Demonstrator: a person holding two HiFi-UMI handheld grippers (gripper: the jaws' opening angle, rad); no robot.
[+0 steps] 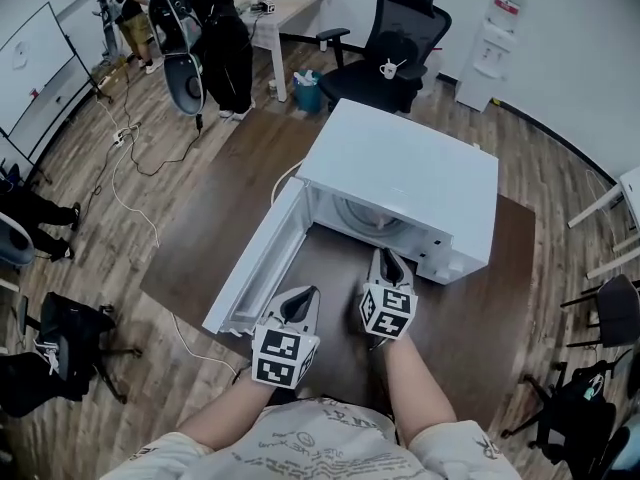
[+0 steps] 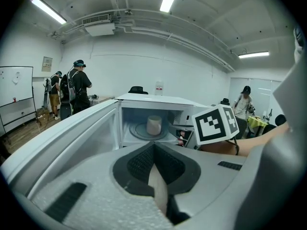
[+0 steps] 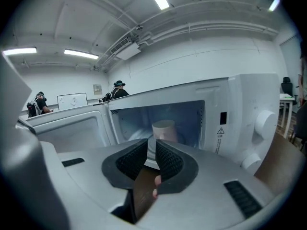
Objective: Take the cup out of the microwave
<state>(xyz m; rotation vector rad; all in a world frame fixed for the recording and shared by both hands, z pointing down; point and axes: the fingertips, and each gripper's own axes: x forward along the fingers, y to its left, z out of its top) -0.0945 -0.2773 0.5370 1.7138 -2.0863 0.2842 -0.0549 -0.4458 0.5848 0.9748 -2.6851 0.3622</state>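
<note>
- Well, the cup [image 3: 164,131] is probably light, and maybe thin-walled enough to crush. I'd go for a gentle pinch across its side wall, about midway up.
- It looks small, pale and straight-sided, with no handle that I can make out.
- It stands upright on the turntable [image 2: 139,131] deep inside the microwave [image 1: 420,168], whose door [image 1: 255,268] is swung wide to the left.
- The right gripper [image 3: 151,150] hovers just outside the microwave's mouth, jaws a narrow slit apart with nothing between them.
- The left gripper [image 2: 153,147] waits in front of the microwave's open door, jaws pressed together and empty.
</note>
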